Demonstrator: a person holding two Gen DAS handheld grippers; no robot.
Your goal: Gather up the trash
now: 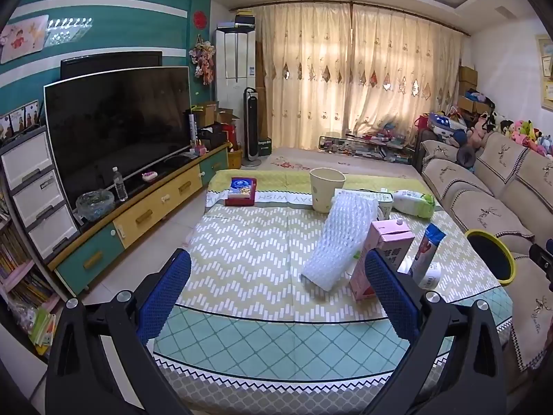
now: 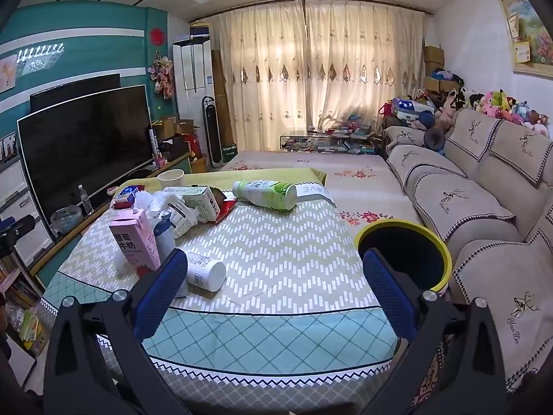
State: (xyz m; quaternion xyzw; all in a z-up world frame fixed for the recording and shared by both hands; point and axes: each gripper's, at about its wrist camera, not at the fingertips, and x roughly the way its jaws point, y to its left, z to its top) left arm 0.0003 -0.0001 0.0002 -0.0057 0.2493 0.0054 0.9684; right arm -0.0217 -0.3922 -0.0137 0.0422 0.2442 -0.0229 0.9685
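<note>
Both grippers stand released and empty: left gripper, right gripper. No item appears collected; the inside of the yellow-rimmed bin, just ahead of the right gripper's right finger beside the table, looks dark and unreadable. Trash remains ahead: pink carton by the left gripper's right finger, bubble wrap beyond it, white bottle at the right gripper's left finger, green bottle farther ahead. Near table edge lies below both grippers; cloth between them is open.

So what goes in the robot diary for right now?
left claw: open, empty | right claw: open, empty | pink carton: on table | bin: beside table
</note>
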